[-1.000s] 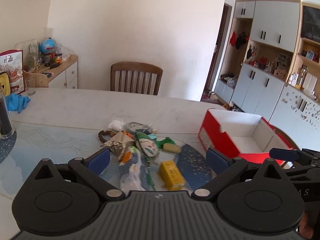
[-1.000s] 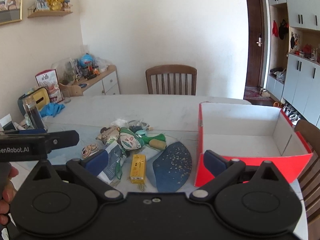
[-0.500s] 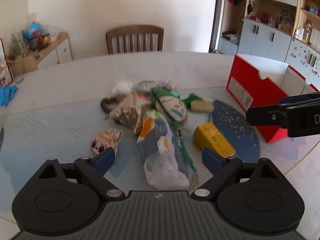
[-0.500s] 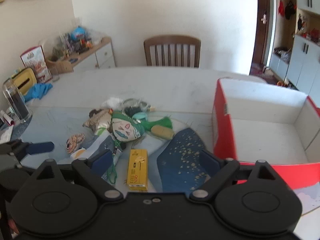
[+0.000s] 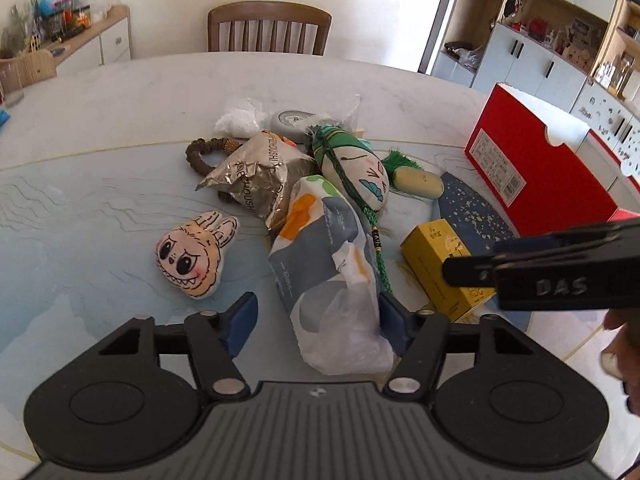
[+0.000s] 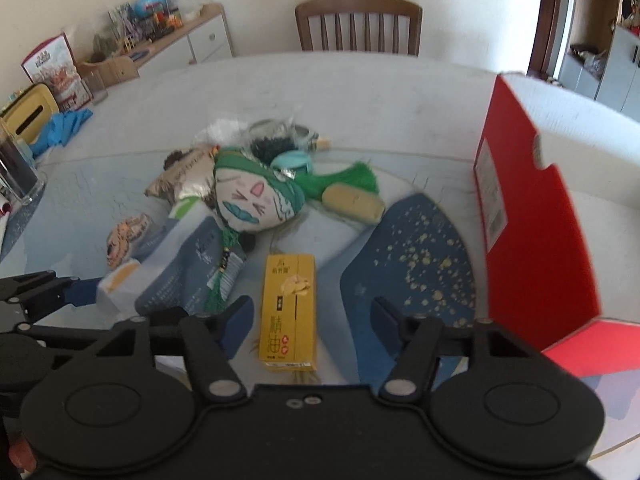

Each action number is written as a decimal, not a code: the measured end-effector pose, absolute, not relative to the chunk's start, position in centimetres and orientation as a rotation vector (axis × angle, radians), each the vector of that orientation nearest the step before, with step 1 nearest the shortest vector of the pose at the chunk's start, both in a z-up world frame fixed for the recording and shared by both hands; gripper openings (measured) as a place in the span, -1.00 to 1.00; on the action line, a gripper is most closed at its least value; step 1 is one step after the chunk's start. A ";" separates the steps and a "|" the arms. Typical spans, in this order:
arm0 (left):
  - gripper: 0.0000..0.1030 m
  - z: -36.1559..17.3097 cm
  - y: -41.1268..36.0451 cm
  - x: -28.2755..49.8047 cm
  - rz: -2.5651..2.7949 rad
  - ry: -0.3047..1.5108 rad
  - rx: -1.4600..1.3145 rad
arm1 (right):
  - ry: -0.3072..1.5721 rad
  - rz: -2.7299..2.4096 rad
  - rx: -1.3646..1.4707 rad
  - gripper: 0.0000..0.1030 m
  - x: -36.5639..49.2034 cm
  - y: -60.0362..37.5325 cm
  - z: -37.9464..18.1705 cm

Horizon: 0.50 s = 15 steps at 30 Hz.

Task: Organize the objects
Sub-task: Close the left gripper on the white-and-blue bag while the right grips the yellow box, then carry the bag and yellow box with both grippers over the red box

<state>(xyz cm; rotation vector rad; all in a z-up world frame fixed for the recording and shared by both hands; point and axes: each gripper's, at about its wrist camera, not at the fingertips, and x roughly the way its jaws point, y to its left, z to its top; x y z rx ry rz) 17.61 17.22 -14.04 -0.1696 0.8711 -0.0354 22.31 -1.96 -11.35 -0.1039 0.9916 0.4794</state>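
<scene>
A pile of objects lies on the table. My left gripper (image 5: 318, 316) is open, its pads on either side of the near end of a grey, white and orange plastic packet (image 5: 324, 260). My right gripper (image 6: 308, 320) is open, with the near end of a yellow box (image 6: 289, 304) between its fingers. The yellow box (image 5: 444, 264) also shows in the left wrist view, partly behind the right gripper's body. An open red box (image 6: 524, 208) stands at the right. A rabbit-face plush (image 5: 192, 254), a silver foil bag (image 5: 256, 176) and a green-wrapped painted pouch (image 5: 356, 168) lie in the pile.
A blue speckled mat (image 6: 408, 264) lies between the yellow box and the red box. A wooden chair (image 6: 358, 26) stands at the table's far side. A dark glass (image 6: 16, 172), a blue cloth (image 6: 60, 128) and a yellow case (image 6: 28, 110) sit at the left.
Both grippers have moved down and forward to the pile. The left one now straddles the plastic packet and the right one the yellow box. Both stay open.
</scene>
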 end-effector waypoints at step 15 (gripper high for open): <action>-0.44 -13.2 16.7 17.2 -0.079 0.861 -0.165 | 1.026 0.496 -0.140 -0.45 22.1 -0.5 -11.9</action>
